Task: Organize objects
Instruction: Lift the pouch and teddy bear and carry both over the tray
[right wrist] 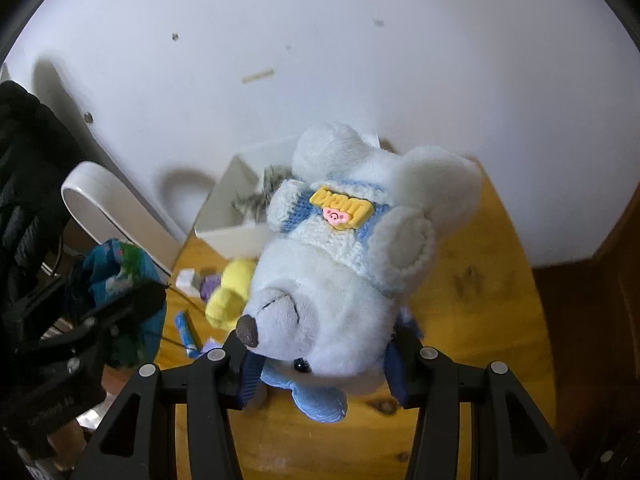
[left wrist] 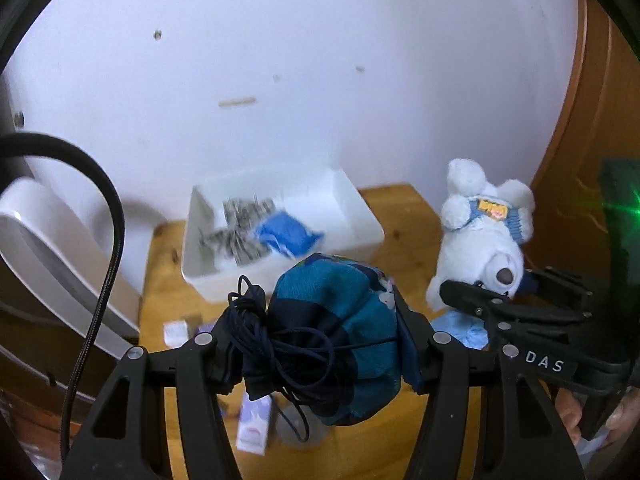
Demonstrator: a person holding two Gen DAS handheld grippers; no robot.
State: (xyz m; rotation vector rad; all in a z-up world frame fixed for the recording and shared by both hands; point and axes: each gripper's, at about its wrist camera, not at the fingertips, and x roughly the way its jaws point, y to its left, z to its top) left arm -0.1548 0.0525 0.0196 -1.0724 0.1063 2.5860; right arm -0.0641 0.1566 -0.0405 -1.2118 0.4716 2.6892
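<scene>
My left gripper (left wrist: 320, 344) is shut on a teal and navy cloth pouch (left wrist: 344, 320) with a tangled dark cord (left wrist: 280, 344), held up over the wooden table (left wrist: 400, 208). My right gripper (right wrist: 320, 364) is shut on the head of a white plush bear (right wrist: 344, 280) in a blue-and-white knit top with a yellow badge; the bear hangs upside down. The same bear (left wrist: 480, 236) shows at the right of the left wrist view. The pouch (right wrist: 116, 280) and the left gripper (right wrist: 92, 324) show at the left of the right wrist view.
A white bin (left wrist: 360, 220) with blue and grey things stands at the back against the white wall. Small boxes (left wrist: 254, 424), a yellow plush (right wrist: 230, 292), a blue tube (right wrist: 186, 332) and a light blue cloth (right wrist: 320, 400) lie on the table. A white curved object (right wrist: 116, 208) leans at left.
</scene>
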